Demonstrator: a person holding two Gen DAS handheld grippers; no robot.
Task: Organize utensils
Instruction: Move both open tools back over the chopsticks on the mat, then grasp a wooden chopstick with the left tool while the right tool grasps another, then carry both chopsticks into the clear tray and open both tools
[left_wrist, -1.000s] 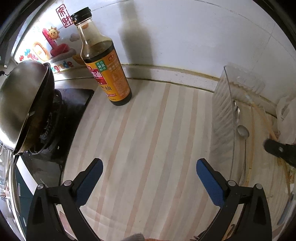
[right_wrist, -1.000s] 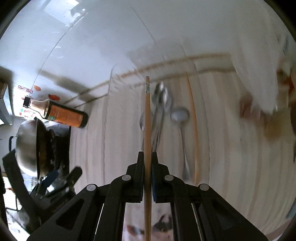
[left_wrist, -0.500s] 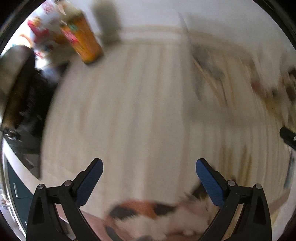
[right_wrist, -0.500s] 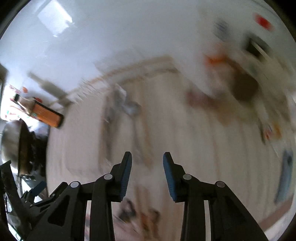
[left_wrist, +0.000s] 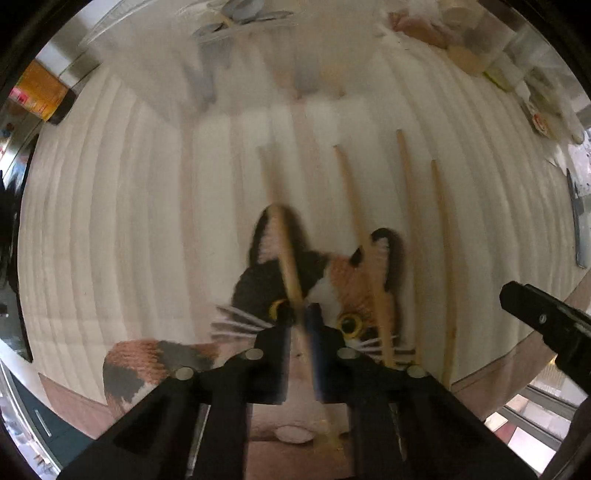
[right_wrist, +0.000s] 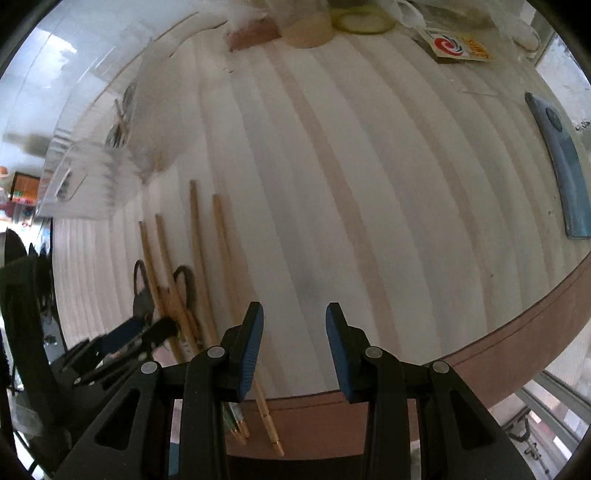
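Four chopsticks lie side by side on the striped table (right_wrist: 369, 184). The leftmost chopstick (left_wrist: 282, 243) is clamped between the left gripper's (left_wrist: 300, 321) closed fingers, over a cat picture (left_wrist: 332, 280). The right gripper (right_wrist: 294, 332), emptied of its chopstick a second ago, hovers released nearby; the left was wide open then.

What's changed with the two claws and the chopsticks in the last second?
The right claw let go of the chopstick it held and now hangs open over the counter. The left claw, open before, swung over to the loose chopsticks and closed on the leftmost chopstick. The other three chopsticks lie untouched beside it.
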